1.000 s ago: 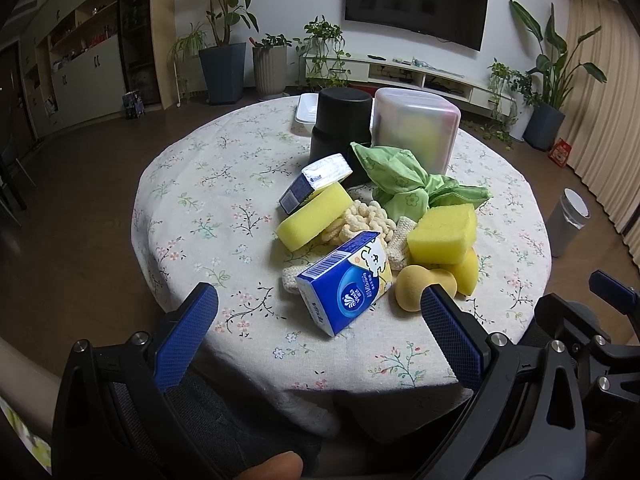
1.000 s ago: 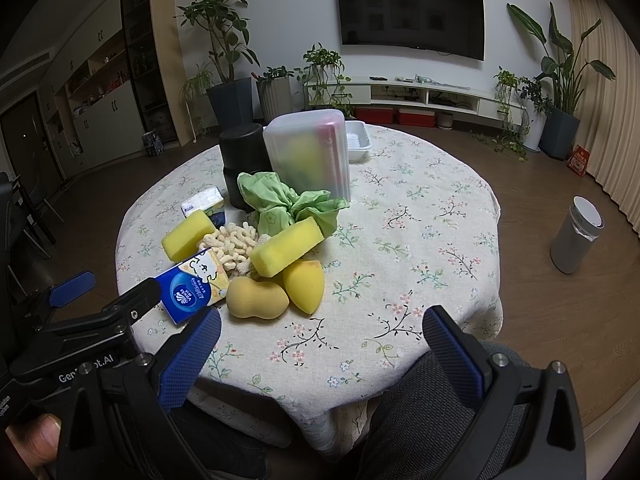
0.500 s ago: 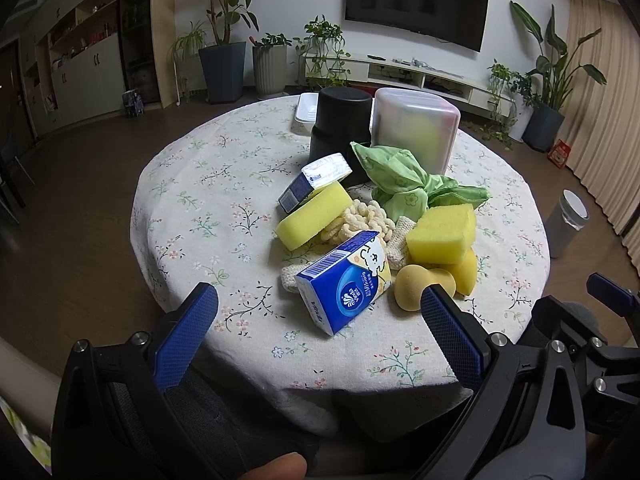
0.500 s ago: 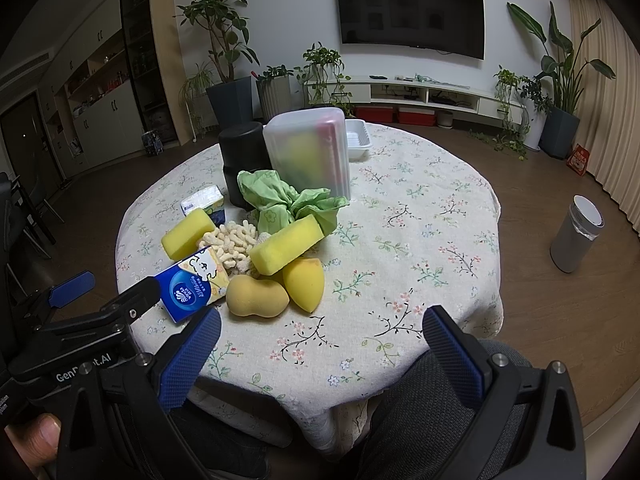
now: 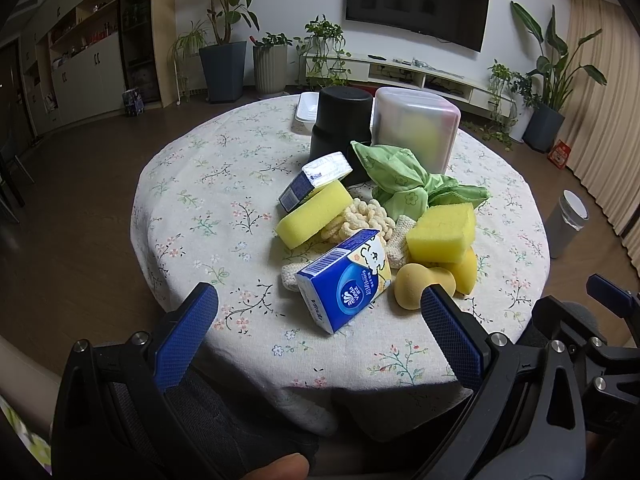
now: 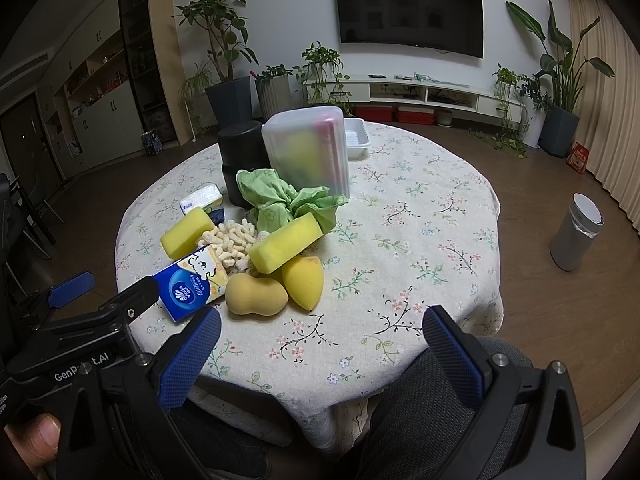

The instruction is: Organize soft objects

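Both of your grippers hang at the near edge of the round table [image 6: 420, 216] with its floral cloth, jaws spread wide and holding nothing: your left gripper [image 5: 318, 334] points at the pile, and your right gripper [image 6: 320, 350] faces bare cloth to the right of it.

Your soft things sit heaped near the middle of the table. Nearest you lies a blue tissue pack with a cartoon print [image 5: 345, 280], tilted up against the pile. Just right of it rests a tan gourd-shaped makeup sponge [image 5: 416, 282], touching a yellow teardrop sponge [image 6: 303, 278]. A yellow rectangular sponge [image 5: 442, 232] lies on top of these, and a second yellow oblong sponge [image 5: 314, 214] lies to the left, with a smaller blue-and-white tissue pack [image 5: 314, 180] propped on its far end. Between the sponges sits a cream chenille cloth with knobbly loops [image 5: 366, 220]. Behind it is a crumpled green fabric bundle with flower print [image 5: 404, 184].

At the back stand a black cylindrical canister [image 5: 340, 124] and a frosted plastic box [image 5: 416, 132] with something yellow inside. A white tray [image 5: 306, 106] lies behind them.
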The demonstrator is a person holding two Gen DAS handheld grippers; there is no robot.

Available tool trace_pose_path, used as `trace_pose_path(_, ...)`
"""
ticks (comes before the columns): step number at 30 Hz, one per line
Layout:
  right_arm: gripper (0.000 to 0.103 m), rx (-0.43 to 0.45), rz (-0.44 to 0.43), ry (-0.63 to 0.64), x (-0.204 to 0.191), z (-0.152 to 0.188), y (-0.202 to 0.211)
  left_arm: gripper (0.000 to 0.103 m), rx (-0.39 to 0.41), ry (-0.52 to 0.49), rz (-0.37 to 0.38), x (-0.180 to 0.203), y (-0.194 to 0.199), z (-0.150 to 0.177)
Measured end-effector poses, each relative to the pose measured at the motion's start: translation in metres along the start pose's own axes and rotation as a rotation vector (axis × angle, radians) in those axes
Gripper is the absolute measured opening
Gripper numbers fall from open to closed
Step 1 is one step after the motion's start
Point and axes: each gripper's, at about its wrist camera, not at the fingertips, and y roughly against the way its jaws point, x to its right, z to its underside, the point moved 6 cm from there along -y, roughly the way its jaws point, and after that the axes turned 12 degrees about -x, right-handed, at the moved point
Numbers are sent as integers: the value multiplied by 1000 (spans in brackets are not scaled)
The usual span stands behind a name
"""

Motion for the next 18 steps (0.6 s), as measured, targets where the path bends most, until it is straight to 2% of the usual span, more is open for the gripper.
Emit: trace_pose_path(18, 103, -2, -1, -1, 2, 1, -2, 103, -2, -1, 4, 0, 0, 0)
